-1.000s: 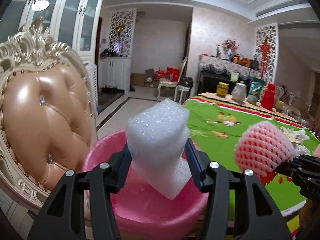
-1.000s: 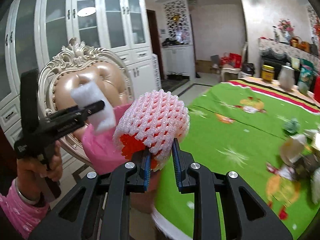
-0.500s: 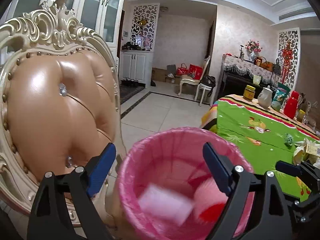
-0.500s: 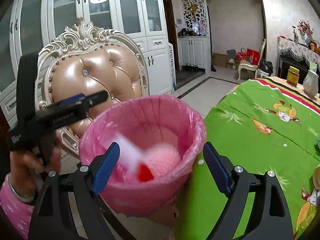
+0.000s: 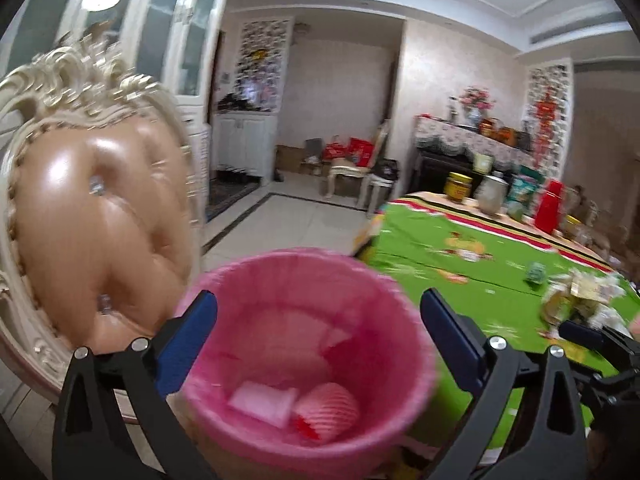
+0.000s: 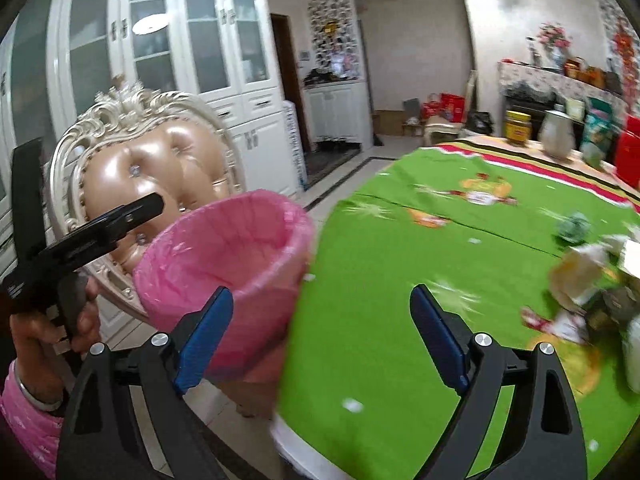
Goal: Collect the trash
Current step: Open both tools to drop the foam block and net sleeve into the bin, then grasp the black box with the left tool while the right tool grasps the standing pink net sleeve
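A pink-lined bin (image 5: 280,258) stands beside the table, and in the left wrist view it is below my left gripper (image 5: 316,300). At its bottom lie a white foam block (image 5: 262,402) and a pink net fruit sleeve (image 5: 328,410). The left jaws are opening wide, with nothing between them. My right gripper (image 6: 320,294) hangs over the table edge just right of the bin (image 6: 256,312); its jaws are opening too, and nothing is between them. A heap of crumpled wrappers (image 6: 588,280) lies on the cloth at the right.
An ornate padded chair (image 5: 100,220) stands just left of the bin. The table has a green cloth (image 6: 400,280); a jar, a kettle (image 5: 492,196) and a red container stand at its far end. A hand in a pink sleeve (image 6: 24,420) holds the left gripper.
A second ago the left gripper held the foam block and the right held the net sleeve over the bin. Both opened, and the two things now lie in the bin.
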A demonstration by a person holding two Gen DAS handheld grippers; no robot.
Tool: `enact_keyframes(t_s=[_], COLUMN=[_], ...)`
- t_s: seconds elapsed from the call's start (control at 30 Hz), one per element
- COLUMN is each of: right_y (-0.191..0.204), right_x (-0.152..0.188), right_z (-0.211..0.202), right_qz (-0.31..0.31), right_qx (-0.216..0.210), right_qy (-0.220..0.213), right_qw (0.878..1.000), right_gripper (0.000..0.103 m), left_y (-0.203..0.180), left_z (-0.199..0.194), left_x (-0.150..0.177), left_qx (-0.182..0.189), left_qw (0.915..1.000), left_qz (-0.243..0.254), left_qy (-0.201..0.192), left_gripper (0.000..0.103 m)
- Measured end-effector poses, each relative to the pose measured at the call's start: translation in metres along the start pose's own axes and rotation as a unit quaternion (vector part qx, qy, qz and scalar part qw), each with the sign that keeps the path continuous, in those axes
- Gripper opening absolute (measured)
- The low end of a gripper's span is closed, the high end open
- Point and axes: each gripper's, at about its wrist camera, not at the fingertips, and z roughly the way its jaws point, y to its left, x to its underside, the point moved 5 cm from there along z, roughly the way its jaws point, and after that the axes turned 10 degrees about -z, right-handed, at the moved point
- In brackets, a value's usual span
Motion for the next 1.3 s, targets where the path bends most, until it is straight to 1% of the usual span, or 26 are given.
enact_keyframes(t_s=[0.03,0.13,0.17,0.33,0.37,0.5,0.53,0.6,0.67,0.77,0.83,0.97,1.03,1.13,1.2,1.23,1.3], right_y=[-0.009,-0.031,-0.043,-0.088,-0.101,-0.135,-0.144,-0.161,-0.177,-0.201,-0.217,-0.243,-0.249,-0.269,-0.283,-0.293,-0.305], right_x=[0.004,0.014,0.02,0.043,0.05,0.071,0.077,0.09,0.104,0.121,0.133,0.148,0.15,0.156,0.16,0.163,0.167], right_z=[-0.007,-0.024,-0.034,-0.071,-0.082,-0.112,-0.121,-0.136,-0.15,-0.17,-0.182,-0.199,-0.206,-0.216,-0.221,-0.224,-0.226], right_qz=[0.006,0.025,0.037,0.08,0.091,0.118,0.126,0.143,0.16,0.186,0.203,0.207,0.203,0.208,0.214,0.217,0.224], right_qx=[0.01,0.036,0.05,0.098,0.113,0.159,0.171,0.194,0.213,0.24,0.255,0.282,0.293,0.31,0.319,0.325,0.329], right_qy=[-0.001,-0.001,-0.002,-0.008,-0.009,-0.009,-0.008,-0.003,-0.001,0.001,0.005,0.02,0.02,0.022,0.03,0.036,0.046], right_qw=[1.0,0.999,0.998,0.992,0.989,0.98,0.977,0.97,0.964,0.953,0.945,0.936,0.934,0.927,0.923,0.92,0.916], right_gripper=[0.085,0.085,0.085,0.085,0.085,0.085,0.085,0.085,0.085,0.085,0.085,0.085,0.085,0.085,0.085,0.085,0.085], left_y=[-0.016,-0.048,-0.06,-0.12,-0.129,-0.176,-0.192,-0.216,-0.245,-0.278,-0.298,-0.325,-0.332,-0.346,-0.356,-0.366,-0.378], left_z=[-0.002,-0.001,0.0,0.006,0.007,0.008,0.009,0.011,0.012,0.014,0.018,0.036,0.049,0.072,0.084,0.095,0.107], left_x=[0.005,0.018,0.023,0.052,0.058,0.081,0.088,0.1,0.113,0.13,0.142,0.152,0.15,0.145,0.147,0.149,0.153], left_qx=[0.017,0.042,0.051,0.098,0.105,0.142,0.154,0.168,0.187,0.21,0.219,0.22,0.214,0.207,0.199,0.192,0.192], left_qw=[0.9998,0.9984,0.9975,0.9904,0.9889,0.9798,0.9762,0.9704,0.9626,0.953,0.9474,0.9421,0.9436,0.945,0.9436,0.9399,0.9323], left_qz=[0.01,0.033,0.041,0.072,0.077,0.102,0.11,0.125,0.14,0.158,0.17,0.18,0.173,0.164,0.179,0.2,0.226], left_qy=[0.004,0.021,0.028,0.066,0.072,0.098,0.106,0.121,0.138,0.152,0.161,0.177,0.183,0.192,0.196,0.199,0.207], left_gripper=[0.098,0.098,0.098,0.098,0.098,0.098,0.098,0.098,0.098,0.098,0.098,0.098,0.098,0.098,0.097,0.092,0.085])
